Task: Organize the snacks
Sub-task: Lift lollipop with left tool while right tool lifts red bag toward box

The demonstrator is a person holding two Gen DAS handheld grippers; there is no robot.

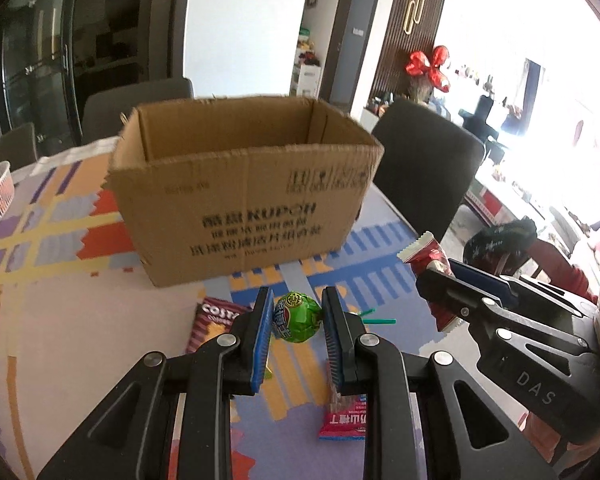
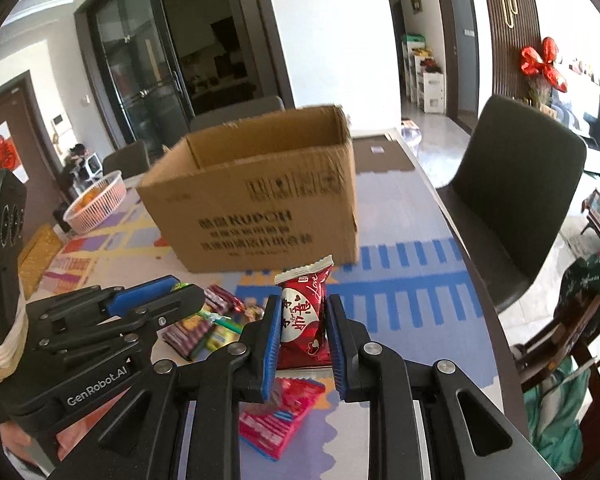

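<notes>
Through the left wrist camera, my left tool (image 1: 296, 316) is closed on a green-wrapped lollipop (image 1: 298, 317), its green stick (image 1: 378, 321) poking out to the right. The lollipop hangs above the patterned counter (image 1: 60, 280), short of the open cardboard box (image 1: 244, 200) ahead. A Costa packet (image 1: 212, 322) and a red-and-blue packet (image 1: 342, 424) lie on the counter below. My right tool (image 1: 446, 280) shows at the right edge, clamped on a red snack pack (image 1: 426, 256).

Through the right wrist camera, my right tool (image 2: 302, 324) pinches that red snack pack (image 2: 304, 320) upright between its blue pads (image 2: 272, 344), in front of the box (image 2: 260, 200). A pile of mixed snacks (image 2: 204, 328) sits on the counter (image 2: 412, 300) to the left, under my left tool (image 2: 160, 296), with a pink packet (image 2: 280, 424) just below.

I judge this the carry to the box. To do it well, I clear the near wall of the box with both items first, keep the two tools apart so they don't collide, and release only once each is over the opening
</notes>
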